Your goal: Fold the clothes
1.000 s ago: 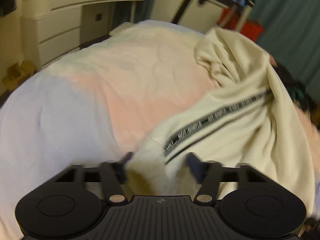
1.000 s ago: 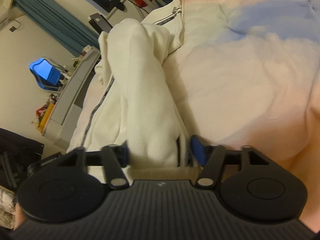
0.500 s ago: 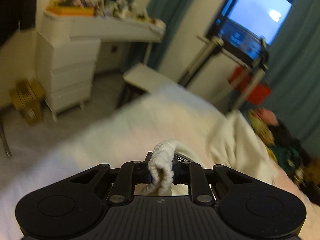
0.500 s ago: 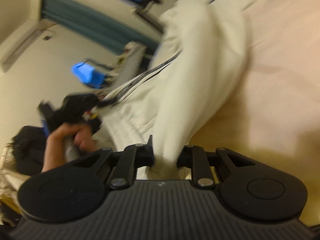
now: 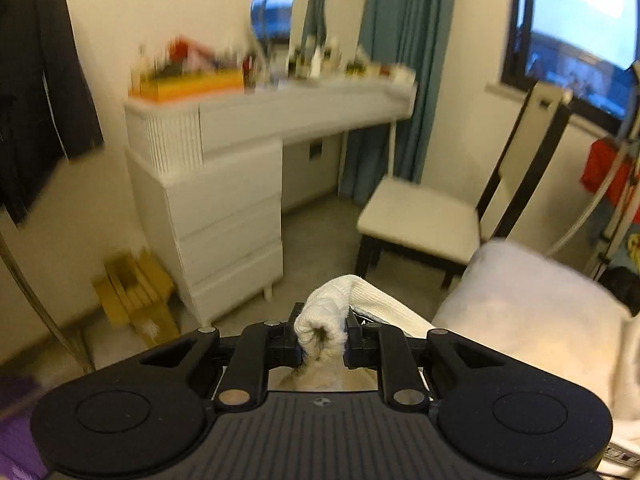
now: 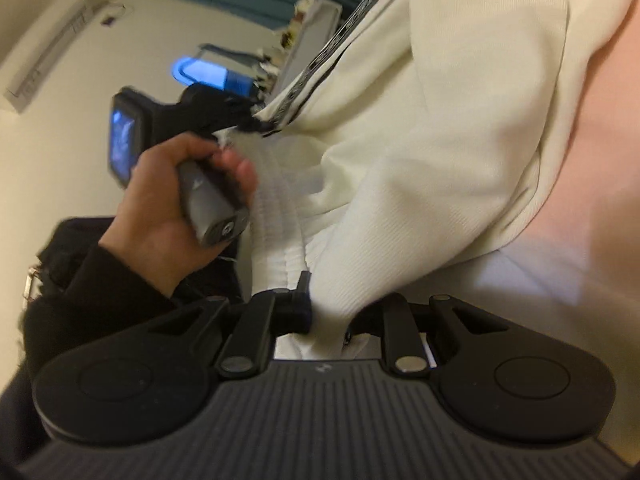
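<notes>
Stretching garment [image 6: 460, 128] slantwise between both tongs.

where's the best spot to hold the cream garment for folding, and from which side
By the ribbed hem band, one pinch near each end, coming in edge-on along the band. That is how it hangs now: the left gripper is shut on a bunched ribbed corner of the cream garment, the right gripper pinches the same edge, and the band stretches between them.

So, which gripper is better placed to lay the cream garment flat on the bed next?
Probably the right gripper: its view shows the cream garment over the bed. The left gripper, also clamped on fabric, faces the white dresser.
</notes>
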The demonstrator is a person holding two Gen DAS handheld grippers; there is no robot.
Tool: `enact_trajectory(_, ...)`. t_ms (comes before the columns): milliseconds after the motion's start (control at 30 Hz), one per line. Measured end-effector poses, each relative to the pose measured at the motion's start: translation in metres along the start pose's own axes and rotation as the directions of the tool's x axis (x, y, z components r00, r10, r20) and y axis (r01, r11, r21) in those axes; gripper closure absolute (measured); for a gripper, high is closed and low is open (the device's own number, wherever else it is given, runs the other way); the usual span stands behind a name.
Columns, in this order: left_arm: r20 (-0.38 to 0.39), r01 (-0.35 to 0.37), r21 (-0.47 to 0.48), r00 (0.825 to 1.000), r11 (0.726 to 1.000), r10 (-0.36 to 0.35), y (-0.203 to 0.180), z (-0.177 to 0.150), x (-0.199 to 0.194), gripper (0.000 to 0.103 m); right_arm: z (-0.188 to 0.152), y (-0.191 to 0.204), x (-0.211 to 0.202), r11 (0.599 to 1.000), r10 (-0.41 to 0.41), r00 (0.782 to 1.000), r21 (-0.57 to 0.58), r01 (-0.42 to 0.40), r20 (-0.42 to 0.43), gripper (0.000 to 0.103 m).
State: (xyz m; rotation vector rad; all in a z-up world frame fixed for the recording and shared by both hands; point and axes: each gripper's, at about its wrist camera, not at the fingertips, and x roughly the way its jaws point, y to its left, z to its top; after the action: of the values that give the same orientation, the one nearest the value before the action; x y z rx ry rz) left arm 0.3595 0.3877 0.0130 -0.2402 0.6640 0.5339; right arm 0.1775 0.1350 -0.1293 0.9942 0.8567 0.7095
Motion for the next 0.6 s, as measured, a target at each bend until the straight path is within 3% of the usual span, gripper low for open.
enact_trajectory(167, -0.014, 0.013, 0.030, 1.000, 0.999, -0.013, -0.001, -0.018, 0.017, 0.077, 0.006, 0.006, 0.003, 0.998, -0.030, 0.999, -0.060, 0.028, -0.039, 0.083)
enact_trajectory(267, 0.025, 0.003, 0.075, 1.000, 0.997, -0.005, 0.002, -0.020, 0.010, 0.055, 0.006, 0.022, -0.008, 0.988, -0.072, 0.996, -0.143, 0.064, -0.049, 0.080)
enact_trajectory(333, 0.058, 0.017, 0.082, 0.998, 0.996, -0.022, 0.004, -0.022, -0.005, 0.039, 0.005, 0.032, -0.019, 0.976, -0.102, 0.994, -0.196, 0.091, -0.047, 0.067)
enact_trajectory(400, 0.085, 0.053, 0.096, 0.995, 0.994, -0.061, 0.005, -0.027, -0.031, 0.034, 0.002, 0.037, -0.035, 0.962, -0.118, 0.993, -0.250, 0.110, -0.017, 0.033)
enact_trajectory(467, 0.114, 0.088, 0.117, 0.988, 0.989, -0.102, 0.004, -0.034, -0.062, 0.027, 0.000, 0.049, -0.060, 0.945, -0.122, 0.992, -0.302, 0.126, 0.033, 0.019)
enact_trajectory(600, 0.154, 0.188, 0.149, 0.965, 0.971, -0.211, -0.006, -0.058, -0.131, 0.022, 0.001, 0.077, -0.118, 0.910, -0.131, 0.982, -0.378, 0.173, 0.135, 0.017)
